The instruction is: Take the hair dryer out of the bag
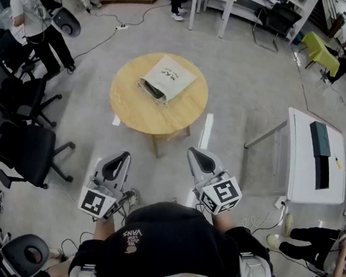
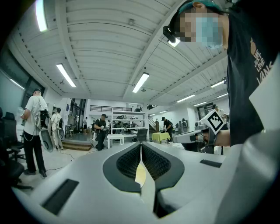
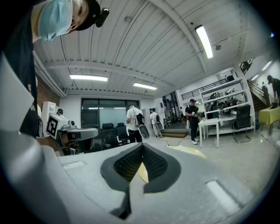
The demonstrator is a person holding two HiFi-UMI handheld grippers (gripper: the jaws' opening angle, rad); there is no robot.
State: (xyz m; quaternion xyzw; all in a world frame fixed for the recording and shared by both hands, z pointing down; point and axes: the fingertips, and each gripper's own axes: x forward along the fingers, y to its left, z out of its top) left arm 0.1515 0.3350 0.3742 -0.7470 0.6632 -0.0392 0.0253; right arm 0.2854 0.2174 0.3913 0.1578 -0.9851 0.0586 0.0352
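A cream cloth bag (image 1: 168, 78) lies on the round wooden table (image 1: 133, 110), its dark opening turned toward me; the hair dryer does not show. My left gripper (image 1: 122, 157) and right gripper (image 1: 197, 155) hang close to my body, well short of the table, both shut with nothing between the jaws. In the left gripper view the jaws (image 2: 141, 147) meet in a closed seam, and the right gripper (image 2: 199, 135) shows beside them. The right gripper view shows its own jaws (image 3: 142, 148) closed, the table's edge (image 3: 189, 151) beyond them and the left gripper (image 3: 72, 133) at the left.
Black office chairs (image 1: 23, 145) stand at the left. A white table (image 1: 307, 169) with a dark box (image 1: 320, 143) stands at the right. Several people work around the room, and cables run over the grey floor behind the round table.
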